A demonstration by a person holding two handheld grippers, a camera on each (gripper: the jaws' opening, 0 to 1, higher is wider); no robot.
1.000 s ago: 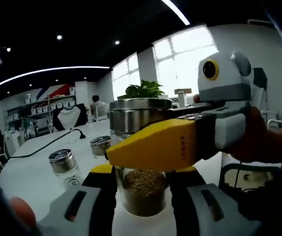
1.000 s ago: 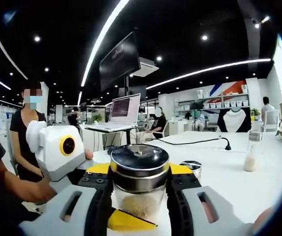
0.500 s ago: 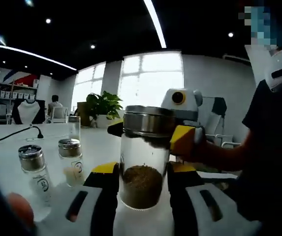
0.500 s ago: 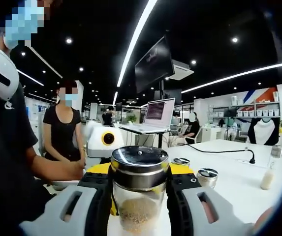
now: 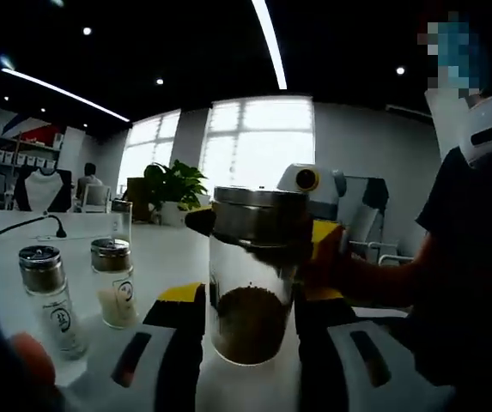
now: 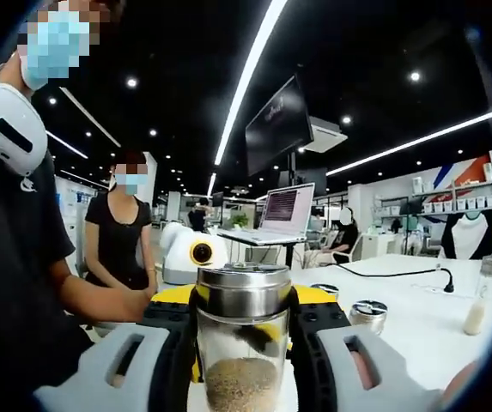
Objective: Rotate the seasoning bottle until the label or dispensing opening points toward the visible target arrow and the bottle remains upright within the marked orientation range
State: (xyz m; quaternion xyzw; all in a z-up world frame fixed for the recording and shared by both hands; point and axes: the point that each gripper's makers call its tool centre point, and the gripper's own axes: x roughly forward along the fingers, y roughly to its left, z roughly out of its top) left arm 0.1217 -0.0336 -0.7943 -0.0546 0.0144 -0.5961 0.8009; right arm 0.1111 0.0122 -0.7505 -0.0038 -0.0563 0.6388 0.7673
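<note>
The seasoning bottle [image 5: 252, 292] is clear glass with a steel lid and brown grains in its lower part. It stands upright on the white table [image 5: 155, 257]. My left gripper [image 5: 250, 335] is shut on the glass body, one black-and-yellow jaw on each side. My right gripper [image 5: 314, 215] reaches in from behind, its yellow jaws at lid height. In the right gripper view, the same bottle [image 6: 241, 343] sits between the jaws of my right gripper [image 6: 242, 330], which is shut on it. The left gripper [image 6: 190, 256] shows behind it.
Two small shaker bottles [image 5: 46, 296] [image 5: 115, 287] and a taller bottle [image 5: 121, 221] stand to the left, with a plant [image 5: 173, 184] behind them. More small jars [image 6: 367, 313] and a bottle [image 6: 476, 313] stand to the right. A person in black [image 6: 117, 245] and a laptop [image 6: 280, 210] are beyond.
The right gripper has swung from across the bottle's front to its far side. Both views have turned round the bottle, which stays upright between the jaws.
</note>
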